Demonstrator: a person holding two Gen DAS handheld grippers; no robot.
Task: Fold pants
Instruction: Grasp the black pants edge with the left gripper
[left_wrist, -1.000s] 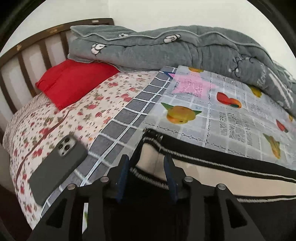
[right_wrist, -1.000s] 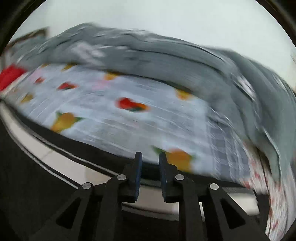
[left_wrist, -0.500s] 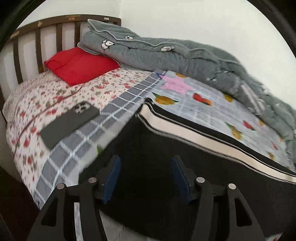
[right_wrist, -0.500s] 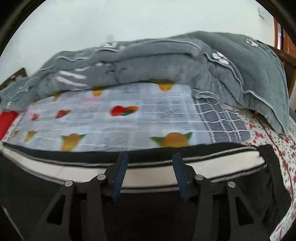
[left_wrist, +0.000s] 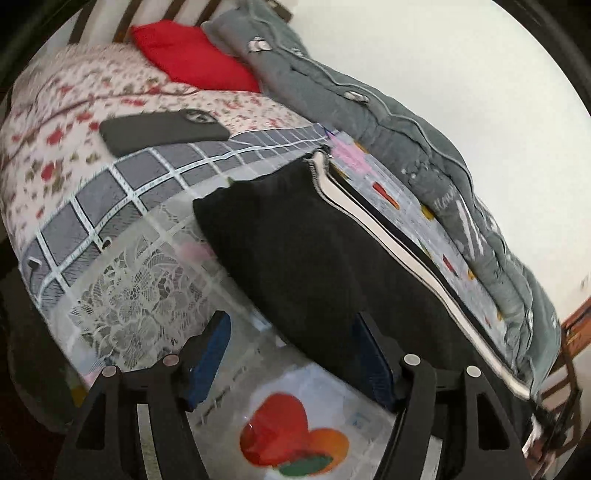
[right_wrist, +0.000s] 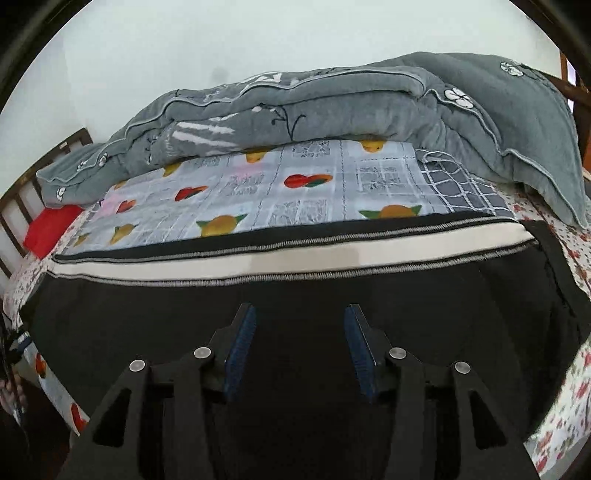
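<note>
- The black pants (right_wrist: 295, 284) lie flat across the bed on a fruit-printed plastic sheet (right_wrist: 295, 199), their cream side stripe (right_wrist: 295, 260) with grey stitching running along the far edge.
- The right gripper (right_wrist: 300, 343) hangs over the black cloth; its blue-padded jaws have just been opening and now stand apart, pressing on nothing.
- The left gripper (left_wrist: 291, 350) sits over the near edge of the pants (left_wrist: 314, 251); its jaws have just been opening too, wide apart, with the cloth's edge and bare sheet showing between them, gripping nothing.
- A dark phone (left_wrist: 162, 129) lies camera side up on the floral bedsheet (left_wrist: 55, 147), beside a grey checked cloth (left_wrist: 140, 177).
- A red pillow (left_wrist: 195, 62) rests against the wooden headboard (right_wrist: 22, 195).
- A grey quilt (right_wrist: 332, 107) with white flowers is heaped along the wall; its pale lettering is too blurred to read.
</note>
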